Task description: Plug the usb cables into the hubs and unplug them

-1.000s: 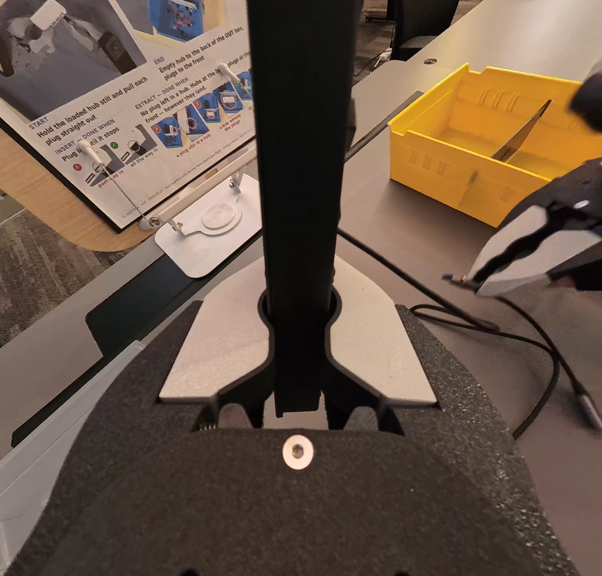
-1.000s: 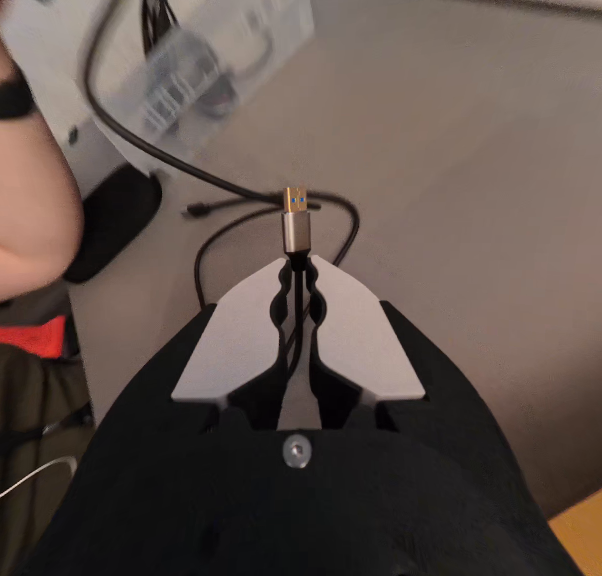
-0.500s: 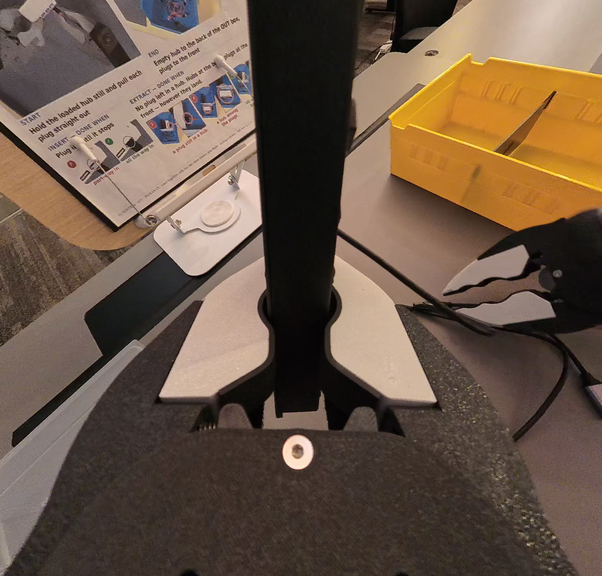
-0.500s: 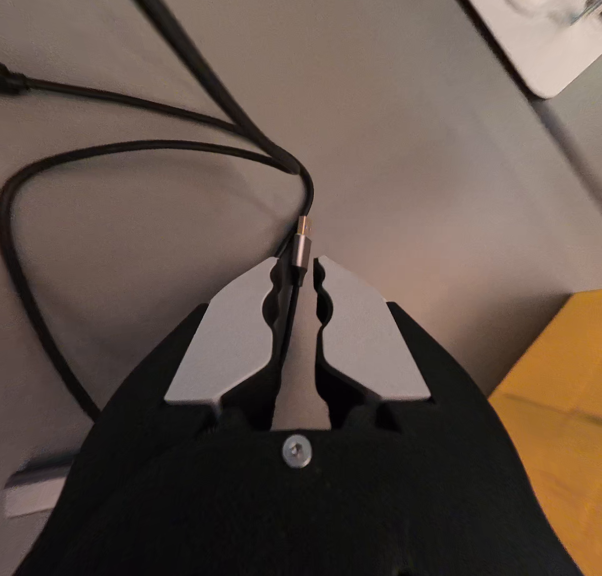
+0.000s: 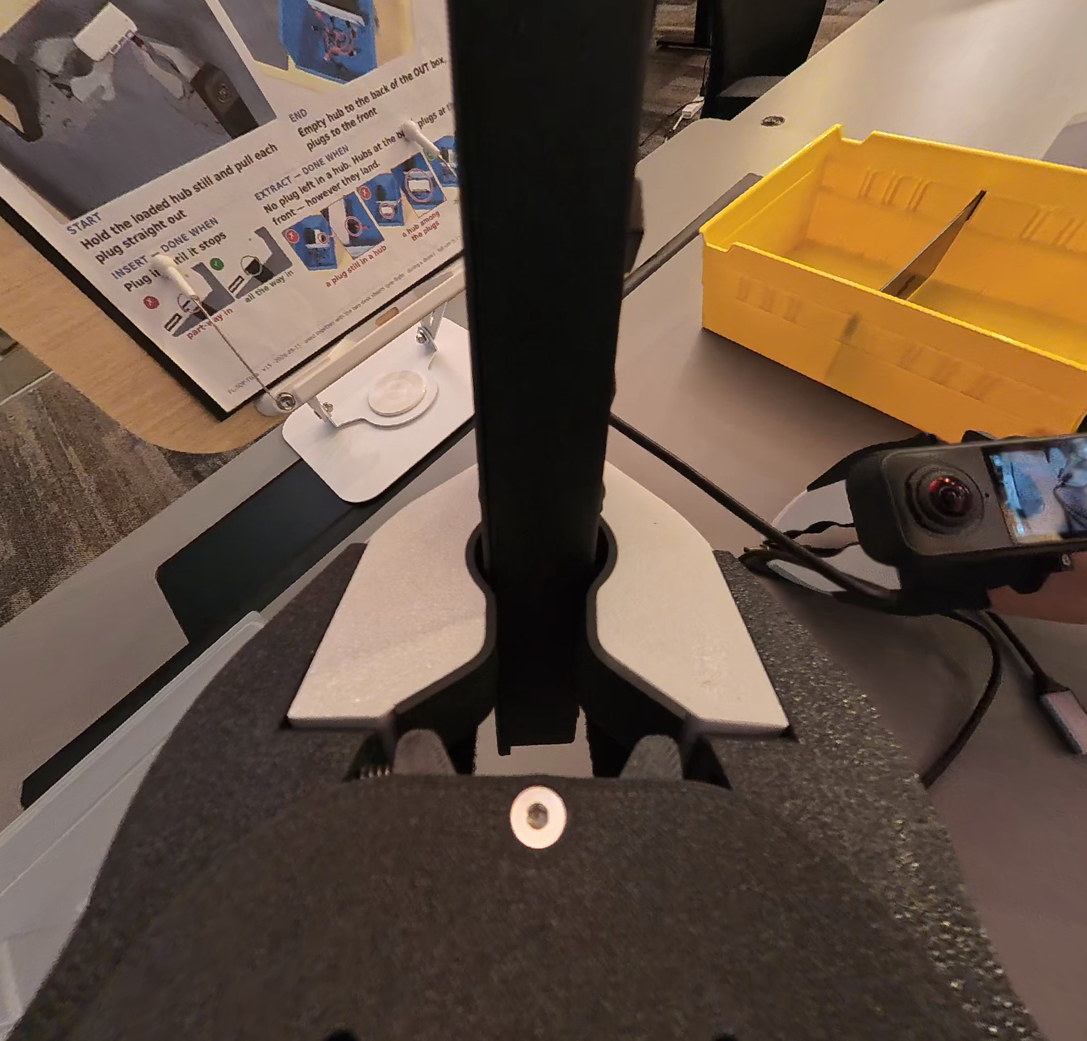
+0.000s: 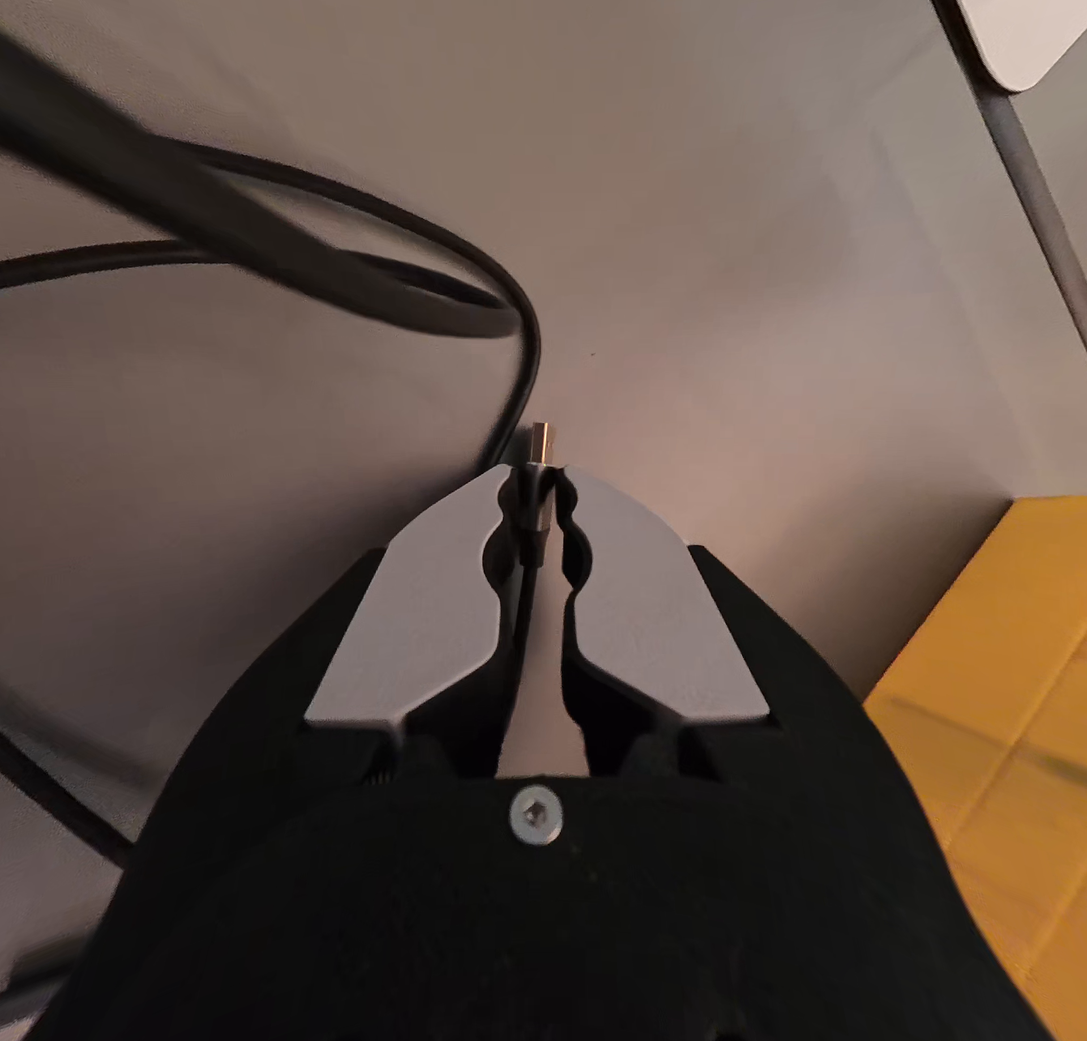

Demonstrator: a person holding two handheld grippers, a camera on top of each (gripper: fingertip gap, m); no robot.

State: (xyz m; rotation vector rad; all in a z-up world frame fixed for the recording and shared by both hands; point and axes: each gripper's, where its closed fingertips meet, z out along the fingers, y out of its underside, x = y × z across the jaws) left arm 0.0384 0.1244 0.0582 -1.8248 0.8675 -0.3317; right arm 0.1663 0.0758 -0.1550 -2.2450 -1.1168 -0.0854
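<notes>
a: ok so your left gripper (image 5: pixel 538 548) is pinched tight on the black hub (image 5: pixel 538 248), a long slab that stands straight up between the fingers and runs out past the top of the left wrist view. its lower end sits deep in the throat of the claw.

b: and the right one?

a: your right gripper (image 6: pixel 538 474) has its fingers nearly together, pinching the usb plug (image 6: pixel 540 486) right at the tips. the metal end of the plug pokes out forward, just over the grey table (image 6: pixel 706 218). its black cable (image 6: pixel 412 236) comes off the back of the plug and a cable curls away in a loop across the table toward the left edge of that view.

b: where's the rest of the stuff?

a: in the left wrist view your right gripper (image 5: pixel 941 518) shows low at the right edge, with the camera on it facing you, well apart from the hub. a yellow bin (image 5: pixel 823 318) with a divider sits behind it, toward the far right of the table. the instruction sheet (image 5: pixel 235 189) stands on a white stand (image 5: pixel 376 448) at the table's left edge. a second plug (image 5: pixel 1064 718) lies flat near the right edge, not held by anything.
</notes>
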